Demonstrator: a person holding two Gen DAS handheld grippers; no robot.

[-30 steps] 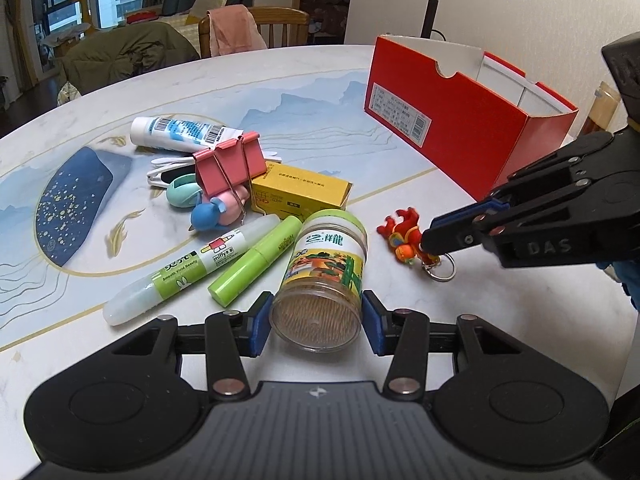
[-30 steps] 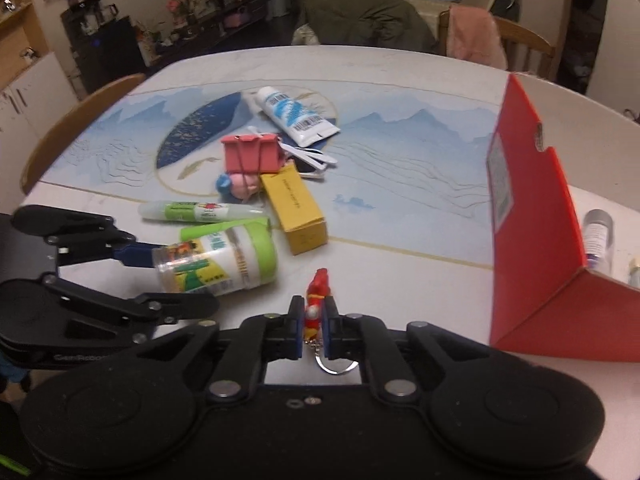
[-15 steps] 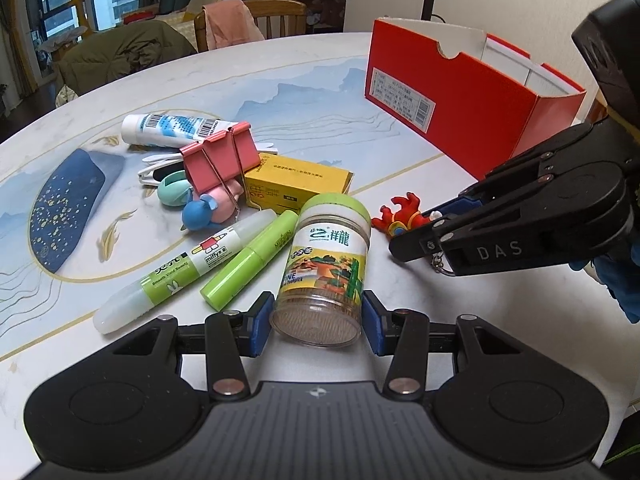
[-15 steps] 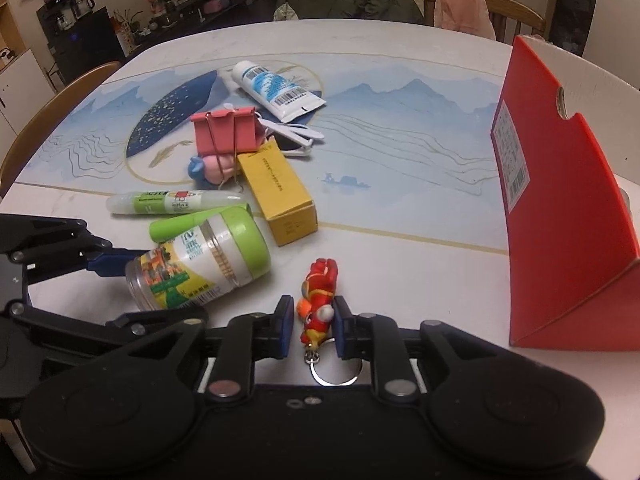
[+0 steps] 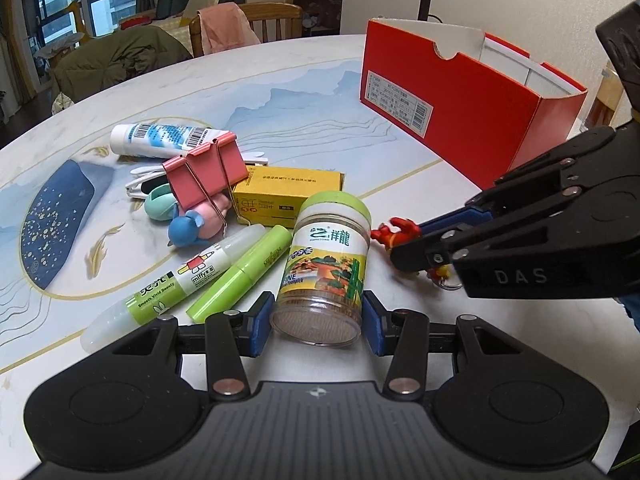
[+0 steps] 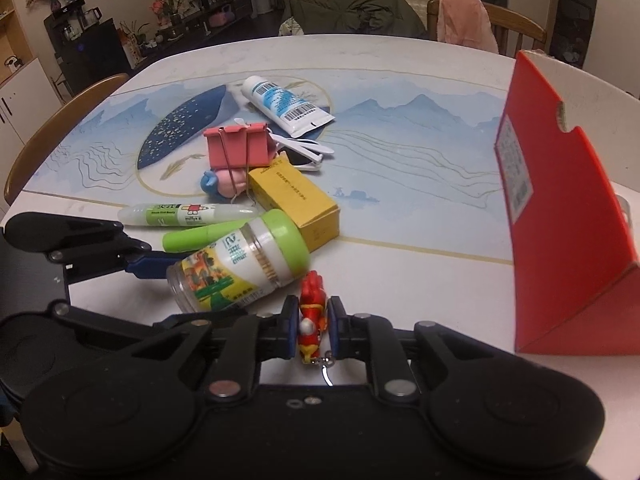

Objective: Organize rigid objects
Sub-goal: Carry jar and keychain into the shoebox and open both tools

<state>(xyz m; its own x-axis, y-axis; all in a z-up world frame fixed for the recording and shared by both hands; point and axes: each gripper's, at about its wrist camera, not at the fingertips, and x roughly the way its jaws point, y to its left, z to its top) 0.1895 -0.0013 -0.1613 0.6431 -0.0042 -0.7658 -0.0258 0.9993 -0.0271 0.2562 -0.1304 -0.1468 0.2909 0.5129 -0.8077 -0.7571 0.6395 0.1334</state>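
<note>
Closing again, right hand-held gripper (image 6: 313,330) clamps keychain (image 6: 311,318).

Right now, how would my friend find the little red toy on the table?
Start at the big red box on the white table. Just in front of the pile beside it, the right gripper pinches the red toy, next to a green-lidded jar. It alone has a keyring.

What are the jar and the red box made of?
The jar looks like clear plastic: toothpicks show through its wall, under a matte green lid; glass is possible. The red box looks like cardboard: thin folded walls, white inside, smooth red outside.
</note>
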